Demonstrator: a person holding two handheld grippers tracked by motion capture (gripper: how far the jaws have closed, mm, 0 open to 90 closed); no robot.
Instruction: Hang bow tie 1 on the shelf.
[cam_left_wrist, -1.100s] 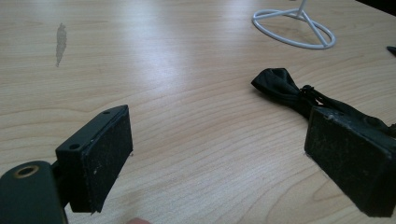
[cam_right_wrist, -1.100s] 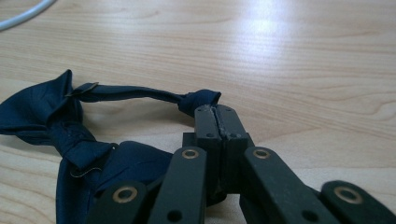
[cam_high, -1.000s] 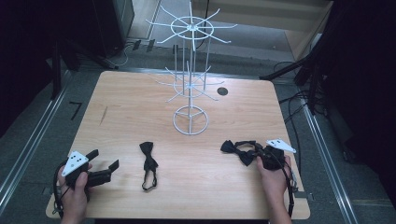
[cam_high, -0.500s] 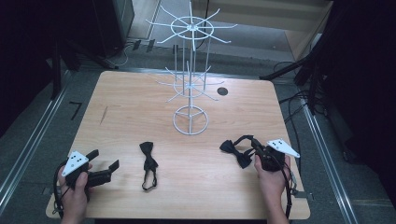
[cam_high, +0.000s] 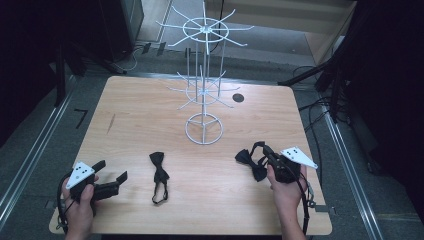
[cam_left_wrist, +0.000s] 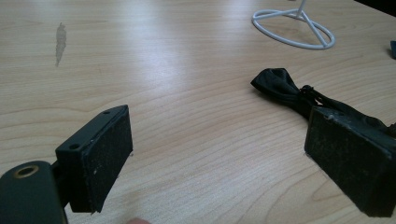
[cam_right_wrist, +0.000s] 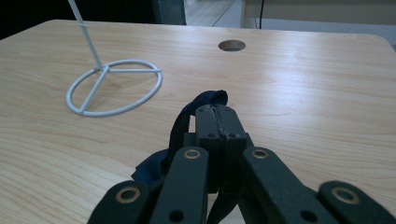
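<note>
My right gripper (cam_high: 263, 151) hangs a little above the table's front right, shut on the strap of a black bow tie (cam_high: 248, 161). In the right gripper view the jaws (cam_right_wrist: 217, 113) are pressed together on the strap (cam_right_wrist: 208, 99), and the bow hangs down at their left. A second black bow tie (cam_high: 159, 173) lies flat at the front centre, its strap trailing toward me. At the front left my left gripper (cam_high: 111, 173) rests low with its jaws wide apart (cam_left_wrist: 219, 126) and nothing between them. That bow tie (cam_left_wrist: 280, 85) lies just beyond its right jaw.
A white wire display rack (cam_high: 202, 91) with spoked arms stands mid-table on a ring base (cam_high: 204, 130), also seen as the ring base (cam_right_wrist: 114, 88). A round cable hole (cam_high: 238, 98) lies behind it on the right. Dark stands and cables surround the table.
My right gripper has risen slightly with the bow tie, lifting it off the wood so that it dangles. The left gripper and the other bow tie have stayed put.
</note>
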